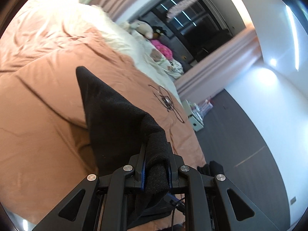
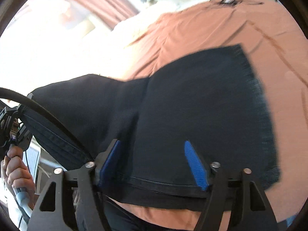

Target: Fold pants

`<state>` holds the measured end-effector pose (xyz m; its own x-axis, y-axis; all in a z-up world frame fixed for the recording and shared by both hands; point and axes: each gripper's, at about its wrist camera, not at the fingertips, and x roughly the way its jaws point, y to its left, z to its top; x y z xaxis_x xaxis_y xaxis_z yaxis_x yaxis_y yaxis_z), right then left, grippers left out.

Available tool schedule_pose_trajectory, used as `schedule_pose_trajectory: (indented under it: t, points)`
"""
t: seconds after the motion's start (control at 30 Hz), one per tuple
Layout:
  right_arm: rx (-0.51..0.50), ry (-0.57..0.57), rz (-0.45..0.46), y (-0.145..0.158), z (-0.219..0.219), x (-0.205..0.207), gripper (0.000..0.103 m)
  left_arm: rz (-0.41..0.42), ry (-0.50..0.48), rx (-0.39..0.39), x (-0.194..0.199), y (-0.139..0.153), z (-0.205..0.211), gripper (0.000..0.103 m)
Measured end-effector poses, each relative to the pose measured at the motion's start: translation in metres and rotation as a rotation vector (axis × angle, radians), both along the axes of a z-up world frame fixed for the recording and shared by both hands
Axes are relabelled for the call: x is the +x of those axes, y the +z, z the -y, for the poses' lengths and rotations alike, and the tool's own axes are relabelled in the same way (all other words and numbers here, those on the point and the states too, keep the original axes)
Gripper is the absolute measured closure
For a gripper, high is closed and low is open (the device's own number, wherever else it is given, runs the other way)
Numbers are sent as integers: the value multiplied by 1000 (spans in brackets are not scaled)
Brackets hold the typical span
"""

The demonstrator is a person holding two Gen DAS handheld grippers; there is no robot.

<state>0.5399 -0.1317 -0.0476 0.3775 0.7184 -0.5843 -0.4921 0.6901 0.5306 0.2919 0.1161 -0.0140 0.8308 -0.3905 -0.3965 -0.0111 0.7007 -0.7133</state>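
On rumpled terracotta cotton bedspread (image 1: 48, 104): black knit pants (image 2: 192, 104), ribbed hem, partly spread. Left gripper (image 1: 156, 165) clamped on a bunched fold, fabric rising taut. Right gripper (image 2: 154, 161) spread apart; stitched edge lies between blue ridged pads (image 2: 195, 165), seemingly unpinched.

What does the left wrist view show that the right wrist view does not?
Only the left wrist view shows the left tongs shut on bunched black fabric, a dark window, grey floor and a pink item. Only the right wrist view shows the right tongs open above the spread pants, and a hand gripping a handle. Both show the pants, the orange bedspread and its black scribble design.
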Motion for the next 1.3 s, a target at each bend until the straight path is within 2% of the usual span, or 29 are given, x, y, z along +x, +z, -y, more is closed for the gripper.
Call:
schedule_pose_trajectory:
  t: [0.33,0.5,0.7,0.9,1.03,1.3]
  points:
    - [49,-86,6,-6,65,-8,28,-2,-121,54,29,11,64,86]
    - [76,-127,8,-3,93,-28,23,-9,-187,80,42,11,98,86]
    - [99,-166,-10,-7,119,-34,22,-36,-277,84,63,-8,138,86]
    - [100,-220,-33,-11,151,-39,22,-105,-381,53,84,-46,181,86]
    - [109,-248,-53,-13,167,-42,22,-140,-410,57,85,-63,199,86]
    - [142,-269,-70,-12,181,-43,22,-134,-470,63,71,-62,215,86]
